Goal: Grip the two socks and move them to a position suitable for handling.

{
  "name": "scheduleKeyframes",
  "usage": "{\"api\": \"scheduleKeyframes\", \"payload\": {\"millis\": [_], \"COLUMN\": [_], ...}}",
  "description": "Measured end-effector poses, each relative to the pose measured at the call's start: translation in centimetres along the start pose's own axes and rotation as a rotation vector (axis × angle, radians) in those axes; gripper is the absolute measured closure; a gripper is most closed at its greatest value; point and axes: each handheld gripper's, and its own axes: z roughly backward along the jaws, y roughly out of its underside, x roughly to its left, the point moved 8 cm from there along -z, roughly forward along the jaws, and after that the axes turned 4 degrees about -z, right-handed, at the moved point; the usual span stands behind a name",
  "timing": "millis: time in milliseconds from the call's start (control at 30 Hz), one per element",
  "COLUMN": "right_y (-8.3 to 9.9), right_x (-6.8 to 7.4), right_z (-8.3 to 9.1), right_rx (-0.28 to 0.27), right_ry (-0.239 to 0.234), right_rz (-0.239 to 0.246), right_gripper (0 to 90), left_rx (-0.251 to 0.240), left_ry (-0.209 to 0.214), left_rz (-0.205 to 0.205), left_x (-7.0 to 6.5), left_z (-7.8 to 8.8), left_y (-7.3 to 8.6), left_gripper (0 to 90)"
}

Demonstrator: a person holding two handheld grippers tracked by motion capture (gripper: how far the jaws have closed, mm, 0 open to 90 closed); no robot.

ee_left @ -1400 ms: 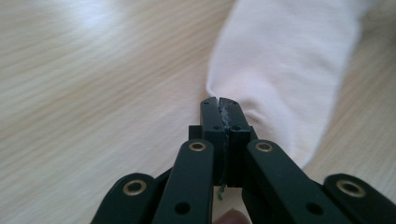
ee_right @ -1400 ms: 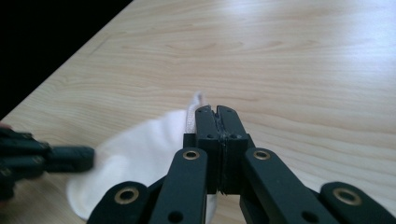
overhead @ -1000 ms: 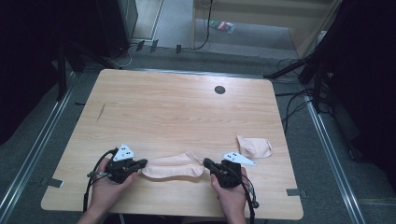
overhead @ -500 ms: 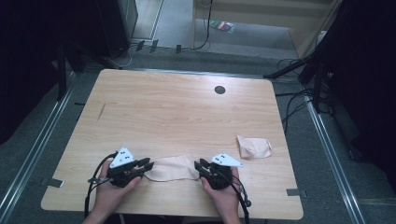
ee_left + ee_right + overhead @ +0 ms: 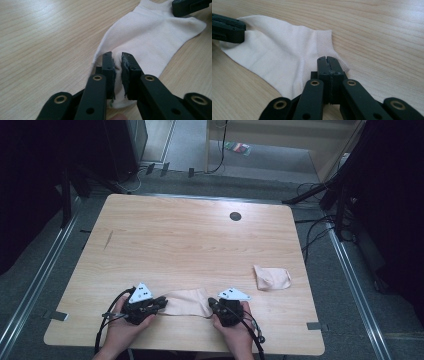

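A pale pink sock (image 5: 187, 302) lies flat near the table's front edge, stretched between my two grippers. My left gripper (image 5: 161, 304) grips its left end. In the left gripper view the jaws (image 5: 117, 58) have just been closing, and a bunched fold of the sock (image 5: 155, 32) is pinched between them. My right gripper (image 5: 211, 304) holds the right end. In the right gripper view its jaws (image 5: 327, 60) are shut tight on the ribbed cuff edge of the sock (image 5: 277, 55). Each gripper's tip also appears far off in the other's view.
A second pale sock (image 5: 271, 277), folded, lies to the right on the wooden table (image 5: 200, 240). A dark round hole (image 5: 235, 216) sits near the far edge. Cables trail from both grippers over the front edge. Floor rails run along both sides.
The right gripper has moved left toward the left one, so the sock between them is shorter and less stretched. The left hand has barely moved.
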Motion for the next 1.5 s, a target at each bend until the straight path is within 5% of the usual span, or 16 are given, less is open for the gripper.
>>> {"api": "scheduleKeyframes", "payload": {"millis": [133,233,267,367,400,500,600,700,800,967,1100,1167,1267,1333,1433,1500], "right_y": [-0.8,-3.1,-4.6,-5.4,-5.6,-5.3,-4.8,-5.1,-4.6,-4.0,-3.3,-3.3,-3.4,-4.3,-5.7,-8.1], "right_x": [-0.2,-1.9,-4.2,-7.1,-10.0,-12.4,-16.1,-17.1,-19.6,-19.6,-19.4,-19.3,-18.9,-17.4,-15.6,-12.1], "right_z": [0.6,2.9,4.7,6.2,7.1,7.0,6.5,6.2,5.5,4.9,4.4,4.4,4.3,4.3,4.4,3.9], "right_rx": [-0.033,-0.141,-0.215,-0.258,-0.263,-0.237,-0.227,-0.234,-0.200,-0.143,-0.128,-0.138,-0.149,-0.219,-0.251,-0.276], "right_ry": [-0.042,-0.020,0.043,0.128,0.220,0.263,0.422,0.433,0.479,0.496,0.506,0.497,0.455,0.337,0.310,0.237], "right_rz": [-0.010,-0.022,-0.051,-0.073,-0.079,-0.089,-0.102,-0.163,-0.295,-0.269,-0.246,-0.253,-0.283,-0.340,-0.298,-0.223], "right_gripper": [81.6,79.3,77.3,76.2,72.9,66.7,43.6,35.2,30.7,34.2,65.0,70.5,79.7,80.7,80.8,80.8], "left_rx": [-0.014,-0.104,-0.186,-0.249,-0.287,-0.315,-0.338,-0.341,-0.345,-0.352,-0.356,-0.353,-0.362,-0.365,-0.370,-0.364], "left_ry": [0.039,0.030,0.015,-0.013,-0.041,-0.070,-0.148,-0.175,-0.215,-0.223,-0.220,-0.218,-0.215,-0.208,-0.211,-0.213], "left_rz": [0.006,0.016,0.054,0.098,0.137,0.168,0.201,0.222,0.240,0.244,0.254,0.255,0.280,0.300,0.307,0.306], "left_x": [-0.1,0.6,1.7,3.0,4.4,5.7,8.1,9.1,10.4,10.8,10.9,10.9,11.2,11.3,11.5,11.5], "left_z": [0.2,1.0,1.9,2.8,3.5,4.1,5.2,5.5,6.0,6.3,6.2,6.2,6.0,5.9,5.8,5.7], "left_y": [-0.1,-0.8,-1.4,-1.7,-1.7,-1.5,-1.1,-0.7,-0.1,0.1,0.3,0.3,0.5,0.5,0.5,0.6], "left_gripper": [59.6,52.7,47.1,45.7,44.4,44.0,43.5,43.6,43.8,43.9,44.0,44.2,44.5,44.6,44.7,44.7]}}
